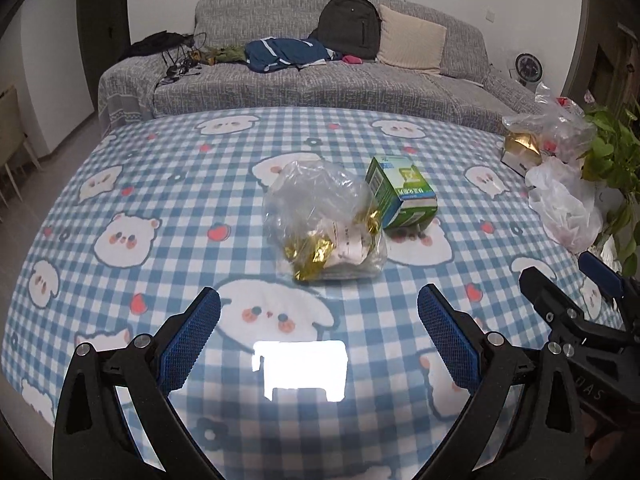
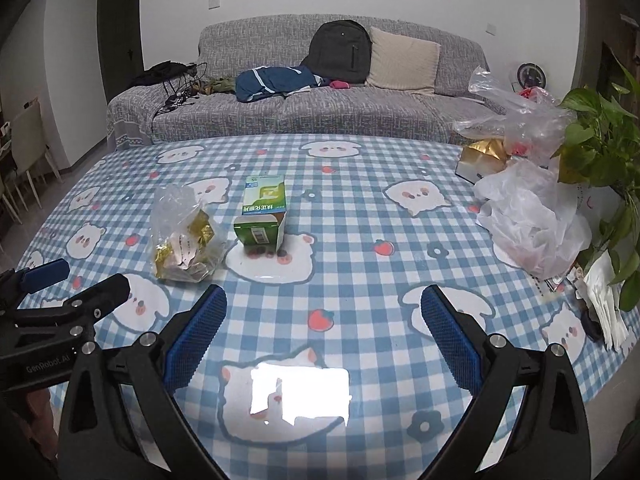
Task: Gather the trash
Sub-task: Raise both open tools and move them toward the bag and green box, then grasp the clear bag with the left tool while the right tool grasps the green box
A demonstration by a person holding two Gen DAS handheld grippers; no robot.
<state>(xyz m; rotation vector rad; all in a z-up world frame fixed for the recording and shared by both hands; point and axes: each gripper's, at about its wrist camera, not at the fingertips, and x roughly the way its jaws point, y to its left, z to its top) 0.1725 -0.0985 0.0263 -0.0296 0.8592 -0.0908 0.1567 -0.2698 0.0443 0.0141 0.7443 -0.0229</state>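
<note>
— Trash first: where does it sit?

— Mid-table, on the blue checked tablecloth. A clear plastic bag lies there, crumpled, with gold foil wrappers and bits of white paper inside. Just beside it, on its right in the left wrist view, stands a green and white carton, tilted, its near end flap open. The bag's edge seems to touch the carton, though I cannot tell for sure.

— And the claws?

— Left gripper hovers low over the near part of the table, its blue-padded fingers spread wide with nothing between them. The bag is ahead of it, apart from the tips. Right gripper is likewise spread wide and empty, over bare cloth; from its camera the carton and bag lie ahead and to the left.

— Are the two tools close?

— Side by side; each shows at the edge of the other's view.

— Anything else on the table?

— At the far right edge, a heap of thin plastic bags, a box with gold foil on top, and a leafy green plant. A bright glare patch shines on the cloth near the cameras.

— Behind the table?

— A grey sofa holding a dark backpack, a beige cushion, a blue garment and some cables
</note>
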